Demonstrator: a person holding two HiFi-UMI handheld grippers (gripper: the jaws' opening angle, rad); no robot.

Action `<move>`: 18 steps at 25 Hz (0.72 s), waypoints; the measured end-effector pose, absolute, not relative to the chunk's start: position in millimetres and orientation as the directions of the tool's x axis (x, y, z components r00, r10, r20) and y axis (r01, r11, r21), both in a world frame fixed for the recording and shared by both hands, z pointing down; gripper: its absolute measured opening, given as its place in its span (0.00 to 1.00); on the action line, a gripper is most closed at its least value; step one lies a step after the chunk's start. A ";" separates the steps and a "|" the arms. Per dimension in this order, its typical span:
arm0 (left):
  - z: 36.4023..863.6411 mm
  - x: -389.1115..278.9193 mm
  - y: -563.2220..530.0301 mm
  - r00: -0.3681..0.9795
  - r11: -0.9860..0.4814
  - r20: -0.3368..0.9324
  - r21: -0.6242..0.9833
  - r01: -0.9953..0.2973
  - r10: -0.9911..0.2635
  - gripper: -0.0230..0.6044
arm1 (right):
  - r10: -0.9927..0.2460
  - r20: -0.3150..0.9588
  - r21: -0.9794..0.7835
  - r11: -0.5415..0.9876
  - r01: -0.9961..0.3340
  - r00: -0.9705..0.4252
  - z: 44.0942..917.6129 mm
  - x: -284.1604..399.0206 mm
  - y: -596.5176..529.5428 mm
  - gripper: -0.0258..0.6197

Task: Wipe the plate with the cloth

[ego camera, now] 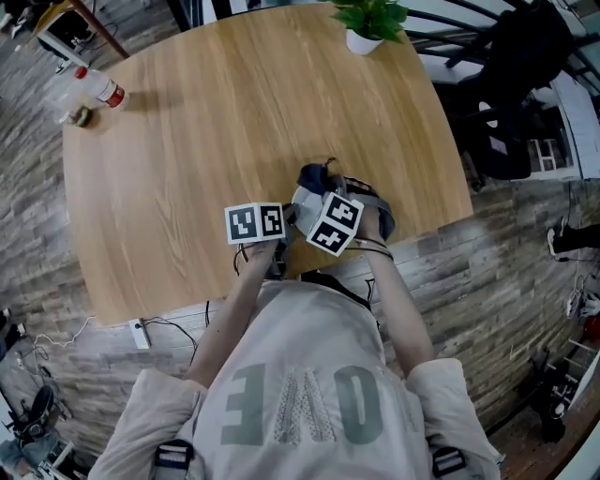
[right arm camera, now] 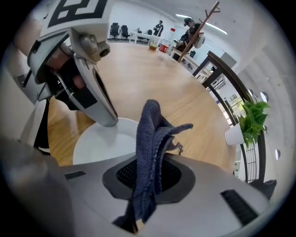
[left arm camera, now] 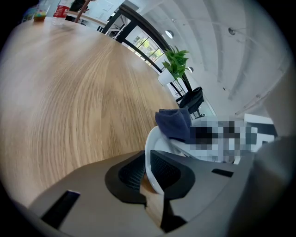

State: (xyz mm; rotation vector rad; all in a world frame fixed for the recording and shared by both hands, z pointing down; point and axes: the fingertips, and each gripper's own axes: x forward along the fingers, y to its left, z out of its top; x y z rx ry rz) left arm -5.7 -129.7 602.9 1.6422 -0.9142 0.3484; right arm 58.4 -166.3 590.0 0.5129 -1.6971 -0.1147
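Two clamps mattered: left gripper (left arm camera: 148, 172) pinched the white plate (left arm camera: 149, 149) by its rim, right gripper (right arm camera: 147, 178) clenched the blue cloth (right arm camera: 150, 134); hard wiping might lever the white plate free.

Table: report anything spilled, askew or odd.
Nothing stands out. The left claw grips the plate by its rim, the right claw holds the cloth near it, the plant stands upright on the table, and no spill shows.
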 end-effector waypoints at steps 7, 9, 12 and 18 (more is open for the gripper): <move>601.5 -11.6 -131.8 0.649 -0.023 0.656 0.696 -0.718 -0.385 0.10 | -0.299 0.941 0.279 0.950 -0.138 -0.158 596.8 34.1 -124.7 0.13; 601.6 -10.6 -132.6 0.648 -0.025 0.656 0.695 -0.718 -0.387 0.10 | -0.262 0.949 0.242 0.962 -0.125 -0.178 595.8 31.3 -110.6 0.13; 601.8 -10.2 -132.4 0.647 -0.025 0.656 0.694 -0.719 -0.388 0.10 | -0.195 0.957 0.169 0.977 -0.133 -0.213 595.1 26.5 -86.5 0.13; 601.6 -10.3 -134.0 0.643 -0.027 0.655 0.692 -0.722 -0.398 0.10 | -0.148 0.953 0.112 0.983 -0.145 -0.263 591.7 20.4 -54.2 0.13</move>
